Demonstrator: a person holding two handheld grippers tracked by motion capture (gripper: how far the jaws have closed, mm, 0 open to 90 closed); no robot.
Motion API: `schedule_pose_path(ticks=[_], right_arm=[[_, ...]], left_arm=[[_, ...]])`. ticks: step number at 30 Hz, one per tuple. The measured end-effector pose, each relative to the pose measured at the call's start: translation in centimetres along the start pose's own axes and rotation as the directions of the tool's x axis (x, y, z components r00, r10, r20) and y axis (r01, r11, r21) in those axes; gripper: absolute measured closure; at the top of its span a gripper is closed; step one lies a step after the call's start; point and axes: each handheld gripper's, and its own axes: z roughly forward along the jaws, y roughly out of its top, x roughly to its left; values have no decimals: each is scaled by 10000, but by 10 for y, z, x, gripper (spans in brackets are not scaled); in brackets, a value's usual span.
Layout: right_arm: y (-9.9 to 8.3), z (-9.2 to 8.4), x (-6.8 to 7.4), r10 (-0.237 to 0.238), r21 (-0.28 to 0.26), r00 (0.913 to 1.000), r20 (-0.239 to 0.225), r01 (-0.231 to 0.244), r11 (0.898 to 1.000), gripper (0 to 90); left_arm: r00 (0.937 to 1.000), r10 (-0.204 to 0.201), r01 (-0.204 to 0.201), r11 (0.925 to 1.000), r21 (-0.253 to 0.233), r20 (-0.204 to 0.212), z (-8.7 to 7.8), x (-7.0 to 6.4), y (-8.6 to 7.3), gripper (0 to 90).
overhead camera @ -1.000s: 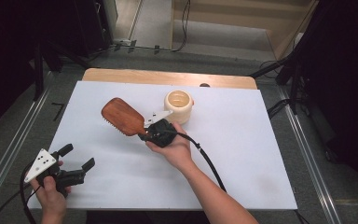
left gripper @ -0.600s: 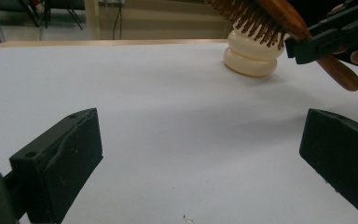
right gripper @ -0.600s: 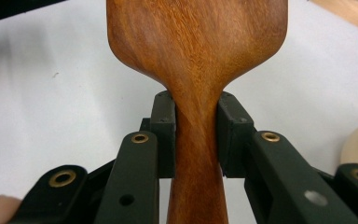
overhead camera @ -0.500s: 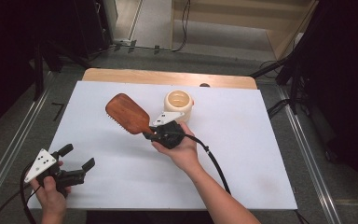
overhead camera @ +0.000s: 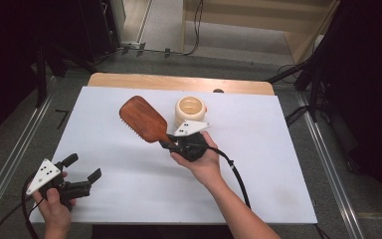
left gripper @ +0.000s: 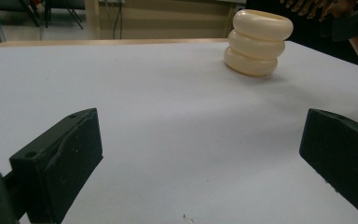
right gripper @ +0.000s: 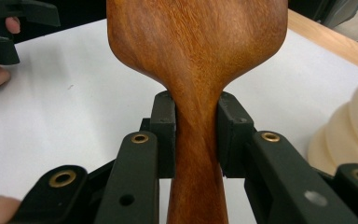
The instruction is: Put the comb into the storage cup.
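right gripper [overhead camera: 171, 143]: brush [overhead camera: 142, 118] neck was pinched, apparently held off counter [overhead camera: 278, 164] | left gripper [overhead camera: 82, 172]: fingers were spread, nothing held | cup [overhead camera: 190, 109]: beside brush

I see a table with a white sheet [overhead camera: 129, 199] over nearly all of its top; a strip of bare light wood [overhead camera: 129, 79] shows along the far edge. One thing stands directly on the sheet: a cream holder [overhead camera: 189, 110] of three stacked rings, upright, open at the top. It sits just beyond the right gripper [overhead camera: 171, 144], a little to the right of its fingertips, and well ahead and to the right of the left gripper [overhead camera: 84, 167], whose fingers [left gripper: 65, 158] hover low over bare sheet. The left gripper view shows the holder [left gripper: 259, 43] casting a soft shadow on the sheet.
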Motion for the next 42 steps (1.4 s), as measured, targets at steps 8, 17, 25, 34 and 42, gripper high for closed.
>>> schedule_pose_path(ticks=[8,17,25,34,42], right_arm=[[-10,-20,-7,78,-358,9996,270,-68,9993,698],[-22,-39,-14,163,-779,9989,429,-129,9969,698],[-32,-53,-19,305,-1061,9976,622,-238,9941,698],[-45,-67,-23,471,-1457,9968,645,-373,9886,698],[-57,-78,-23,436,-1751,9968,672,-312,9840,698]], left_arm=[[10000,2,-2,10000,12,-13,0,0,0,0],[10000,7,-6,10000,48,-75,0,0,0,0],[9994,102,-109,9997,-205,-344,-7,-2,4,0],[9998,-138,123,9961,-871,-170,-14,-6,16,0],[9991,68,-32,9962,-869,408,-6,-28,29,0]])
